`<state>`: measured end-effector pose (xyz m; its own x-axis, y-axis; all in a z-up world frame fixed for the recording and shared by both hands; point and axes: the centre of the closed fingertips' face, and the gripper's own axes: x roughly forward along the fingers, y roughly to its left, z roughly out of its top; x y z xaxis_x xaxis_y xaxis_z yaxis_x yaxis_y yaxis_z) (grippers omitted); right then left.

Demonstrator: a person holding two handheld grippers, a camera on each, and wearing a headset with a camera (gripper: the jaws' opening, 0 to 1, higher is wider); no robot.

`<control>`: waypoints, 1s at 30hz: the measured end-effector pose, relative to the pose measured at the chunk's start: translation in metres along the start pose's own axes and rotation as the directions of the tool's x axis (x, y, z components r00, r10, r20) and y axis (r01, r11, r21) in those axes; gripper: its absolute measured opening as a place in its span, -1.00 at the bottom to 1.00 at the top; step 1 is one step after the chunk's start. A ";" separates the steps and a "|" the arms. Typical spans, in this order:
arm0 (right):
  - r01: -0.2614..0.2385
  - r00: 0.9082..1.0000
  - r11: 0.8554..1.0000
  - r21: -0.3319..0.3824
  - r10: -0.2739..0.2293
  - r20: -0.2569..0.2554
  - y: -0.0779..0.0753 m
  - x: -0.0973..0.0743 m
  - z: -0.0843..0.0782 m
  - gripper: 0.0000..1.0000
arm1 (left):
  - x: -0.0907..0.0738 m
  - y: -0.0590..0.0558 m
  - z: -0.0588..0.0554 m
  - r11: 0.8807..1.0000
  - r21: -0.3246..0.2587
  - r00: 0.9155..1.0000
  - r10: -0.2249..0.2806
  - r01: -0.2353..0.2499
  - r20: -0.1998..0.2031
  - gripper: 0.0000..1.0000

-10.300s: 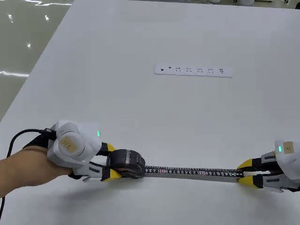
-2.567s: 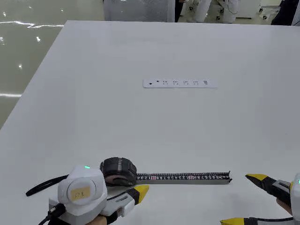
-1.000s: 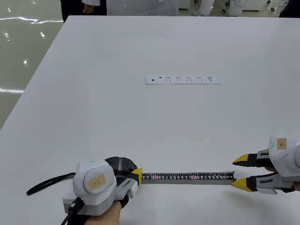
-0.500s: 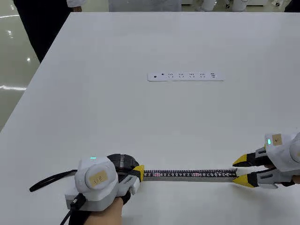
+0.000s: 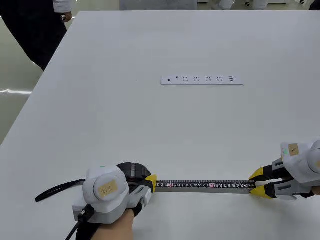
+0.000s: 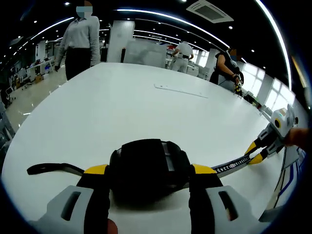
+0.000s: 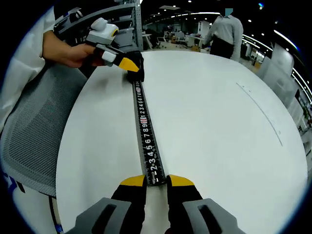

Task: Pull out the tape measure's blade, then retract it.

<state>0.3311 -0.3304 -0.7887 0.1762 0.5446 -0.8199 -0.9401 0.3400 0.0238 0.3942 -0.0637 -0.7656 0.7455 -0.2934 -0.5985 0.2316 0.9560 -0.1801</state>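
White table [image 5: 150, 125] in the head view holds a power strip [image 5: 201, 80] well beyond the tape measure [image 5: 134, 172] and its drawn-out blade [image 5: 205, 185]. Left gripper view: the left gripper [image 6: 149, 170] clamps the case [image 6: 148, 158], strap [image 6: 48, 168] trailing beside. Right gripper view: the right gripper [image 7: 156, 181] pinches the blade's tip.

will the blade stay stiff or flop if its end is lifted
The blade lies straight between case and right gripper, so probably fairly stiff. It looks thin and narrow, so likely light, and may buckle if pushed endways.
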 end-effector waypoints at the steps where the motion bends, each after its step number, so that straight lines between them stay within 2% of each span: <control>1: 0.000 1.000 1.000 0.000 0.000 0.001 0.000 0.000 0.000 -0.71 | 0.000 0.000 0.000 1.000 0.000 1.000 0.000 0.000 0.000 0.23; 17: 0.011 1.000 1.000 -0.010 -0.011 -0.004 -0.003 -0.001 -0.001 -0.76 | 0.000 0.001 0.000 1.000 0.016 1.000 0.000 0.000 -0.011 0.18; 28: 0.013 1.000 1.000 -0.015 -0.013 -0.011 -0.003 0.000 -0.001 -0.77 | 0.000 0.001 -0.001 1.000 0.005 1.000 -0.005 0.005 -0.016 0.17; 30: 0.008 1.000 1.000 -0.007 -0.008 0.002 -0.003 0.001 0.003 -0.77 | 0.000 0.001 -0.001 1.000 0.002 1.000 -0.006 0.006 -0.020 0.17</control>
<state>0.3346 -0.3289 -0.7881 0.1844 0.5434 -0.8189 -0.9407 0.3389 0.0130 0.3935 -0.0628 -0.7662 0.7315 -0.2986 -0.6130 0.2373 0.9543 -0.1818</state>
